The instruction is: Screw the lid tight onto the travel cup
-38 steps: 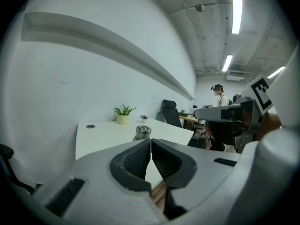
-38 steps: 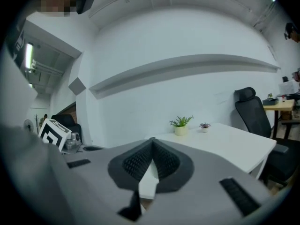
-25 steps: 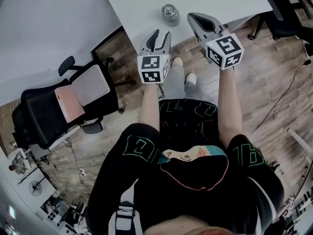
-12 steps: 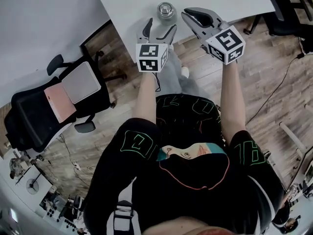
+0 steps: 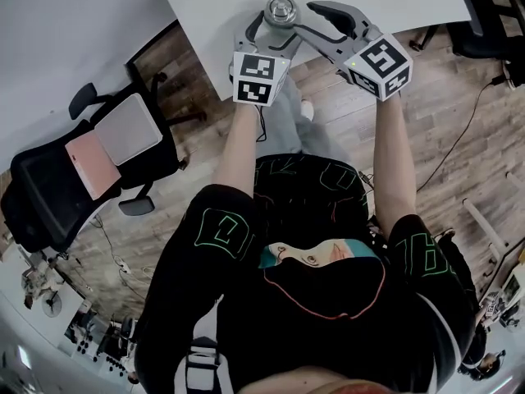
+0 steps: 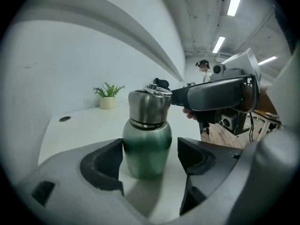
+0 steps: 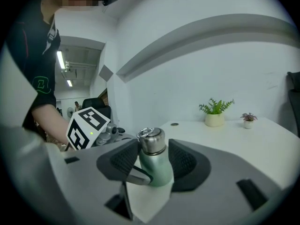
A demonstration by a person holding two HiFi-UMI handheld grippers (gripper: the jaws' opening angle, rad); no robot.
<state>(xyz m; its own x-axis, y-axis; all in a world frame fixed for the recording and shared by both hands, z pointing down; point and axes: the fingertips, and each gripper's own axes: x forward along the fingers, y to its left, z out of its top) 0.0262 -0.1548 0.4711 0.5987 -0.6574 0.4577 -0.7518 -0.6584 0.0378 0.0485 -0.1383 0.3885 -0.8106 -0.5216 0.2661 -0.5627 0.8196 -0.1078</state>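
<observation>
Travel cup (image 6: 146, 146), ungripped between open left gripper (image 6: 150, 159) and opening right gripper (image 7: 151, 159) jaws, could be toppled by a nudge.

I see the green metal travel cup (image 6: 146, 149) on the white table (image 5: 213, 15); 2 small potted plants (image 7: 215, 112) stand behind the cup, and a black office chair (image 5: 74, 179) is left of it.

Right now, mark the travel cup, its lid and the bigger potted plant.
travel cup (image 6: 146, 149), left gripper view, on the green body.
lid (image 6: 148, 108), left gripper view, on its steel side.
bigger potted plant (image 7: 215, 120), right gripper view, on the pot.
</observation>
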